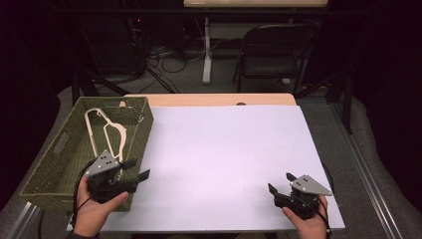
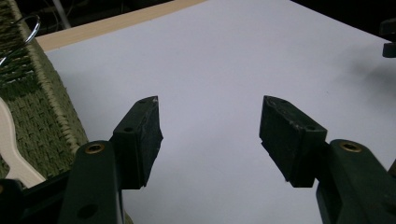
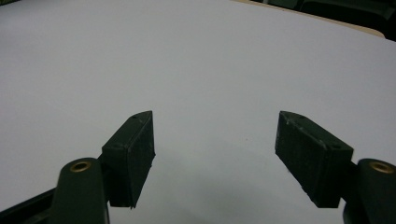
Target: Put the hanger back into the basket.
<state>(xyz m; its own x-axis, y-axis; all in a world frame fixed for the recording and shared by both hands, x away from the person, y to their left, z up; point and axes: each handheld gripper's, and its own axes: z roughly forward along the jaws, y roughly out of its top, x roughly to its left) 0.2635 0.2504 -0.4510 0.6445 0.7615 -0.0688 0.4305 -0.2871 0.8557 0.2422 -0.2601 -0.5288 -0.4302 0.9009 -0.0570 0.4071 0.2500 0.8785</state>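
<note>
A cream clothes hanger (image 1: 106, 133) lies inside the green woven basket (image 1: 50, 164) at the table's left; its pale arm (image 2: 11, 149) and metal hook (image 2: 21, 32) show in the left gripper view. My left gripper (image 1: 137, 169) hovers at the basket's near right corner, open, with nothing between its jaws (image 2: 210, 126). Near the front right edge of the white sheet (image 1: 224, 149), my right gripper (image 1: 281, 183) is open and empty above the sheet (image 3: 215, 140).
The basket's woven wall (image 2: 42, 116) stands close beside the left jaw. The wooden table edge (image 1: 209, 99) runs behind the sheet. A folding chair (image 1: 273, 50) and a table leg (image 1: 206, 50) stand on the floor beyond.
</note>
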